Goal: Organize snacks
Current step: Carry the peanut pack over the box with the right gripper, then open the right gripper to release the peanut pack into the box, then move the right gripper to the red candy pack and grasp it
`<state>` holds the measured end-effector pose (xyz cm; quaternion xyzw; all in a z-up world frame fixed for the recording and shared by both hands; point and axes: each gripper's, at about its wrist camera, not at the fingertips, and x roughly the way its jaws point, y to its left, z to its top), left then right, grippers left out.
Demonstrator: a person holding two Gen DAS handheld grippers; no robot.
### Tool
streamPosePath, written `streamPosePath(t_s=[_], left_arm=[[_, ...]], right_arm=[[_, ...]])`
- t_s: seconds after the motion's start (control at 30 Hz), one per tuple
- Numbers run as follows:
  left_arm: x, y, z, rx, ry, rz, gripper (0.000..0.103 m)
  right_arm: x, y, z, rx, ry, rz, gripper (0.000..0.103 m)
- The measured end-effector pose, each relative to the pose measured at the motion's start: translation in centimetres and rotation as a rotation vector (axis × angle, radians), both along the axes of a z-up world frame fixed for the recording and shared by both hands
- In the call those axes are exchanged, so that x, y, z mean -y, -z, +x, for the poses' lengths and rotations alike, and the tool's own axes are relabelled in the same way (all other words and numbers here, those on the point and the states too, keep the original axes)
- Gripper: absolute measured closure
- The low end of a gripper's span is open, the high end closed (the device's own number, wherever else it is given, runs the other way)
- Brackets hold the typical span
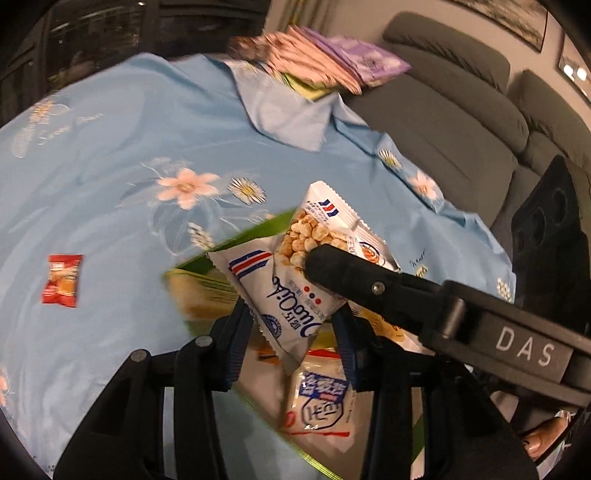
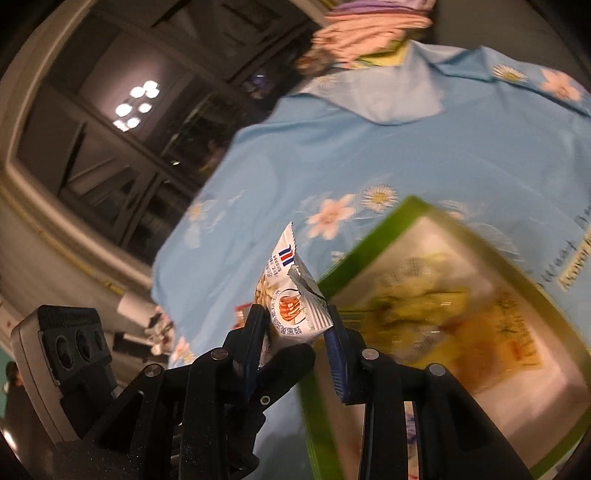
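A white snack packet (image 1: 295, 280) printed with puffed balls hangs above a green-rimmed box (image 1: 221, 273). My right gripper (image 2: 295, 325) is shut on this white packet (image 2: 291, 295); its black finger (image 1: 354, 273) reaches in from the right in the left wrist view. My left gripper (image 1: 295, 332) stands open around the packet's lower corner, fingers apart. Another white packet (image 1: 321, 402) lies in the box below. The box (image 2: 443, 306) also shows in the right wrist view. A small red packet (image 1: 62, 279) lies on the blue cloth to the left.
The table is covered by a light blue floral cloth (image 1: 129, 147). A stack of pink and purple packets (image 1: 325, 59) lies at its far edge, also showing in the right wrist view (image 2: 373, 33). A grey sofa (image 1: 461, 110) stands to the right.
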<state>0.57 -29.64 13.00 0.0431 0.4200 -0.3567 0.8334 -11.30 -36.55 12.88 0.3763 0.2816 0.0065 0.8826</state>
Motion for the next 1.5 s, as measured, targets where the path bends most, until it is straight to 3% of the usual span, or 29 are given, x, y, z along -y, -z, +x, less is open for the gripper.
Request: streamPosePath(t_s=[0.13, 0.33, 0.5, 0.6, 0.8, 0.93, 1.03, 1.17, 1.27, 1.3, 1.4, 1.5], left_arm=[[1.5, 1.7, 0.1, -0.063, 0.02, 0.004, 0.062], [2.0, 2.6, -0.2, -0.058, 0.03, 0.052, 0.056], [0.6, 2.3, -0.4, -0.062, 0.01, 0.043, 0.033], [-1.4, 1.6, -0.6, -0.054, -0.012, 0.023, 0.025], [-6.8, 0.5, -1.0, -0.068, -0.119, -0.022, 0.015], [-12.2, 0.4, -0.9, -0.084, -0.267, 0.046, 0.014], [-16.9, 0.8, -0.6, -0.15, -0.36, 0.046, 0.014], [-22.6, 2.2, -0.6, -0.151, -0.477, 0.037, 0.003], [-25.6, 4.8, 1.1, -0.211, -0.57, 0.107, 0.004], [-26.3, 5.3, 1.6, -0.241, -0.596, 0.131, 0.004], [-28.6, 5.5, 2.6, -0.267, -0.622, 0.074, 0.003], [-30.3, 5.2, 3.0, -0.279, -0.691, 0.078, 0.003]], right_arm=[[1.9, 1.1, -0.2, -0.072, 0.062, 0.009, 0.069], [3.3, 2.0, -0.7, -0.108, 0.116, 0.026, 0.063], [3.4, 1.6, -1.3, -0.155, 0.224, -0.044, 0.05], [3.6, 1.4, -1.7, -0.173, 0.273, -0.065, 0.043], [2.6, -0.4, -2.7, -0.216, 0.404, -0.209, 0.028], [1.0, -1.6, -2.5, -0.202, 0.396, -0.28, 0.024], [-1.3, -2.4, -1.4, -0.182, 0.347, -0.326, 0.023], [-5.7, -2.7, 1.2, -0.141, 0.148, -0.352, 0.02], [-9.7, -2.0, 3.6, -0.147, 0.021, -0.378, 0.016], [-11.3, -1.6, 4.7, -0.158, -0.024, -0.394, 0.016], [-15.7, 0.2, 8.8, -0.207, -0.129, -0.42, 0.015], [-18.6, 2.3, 13.4, -0.274, -0.2, -0.381, 0.015]])
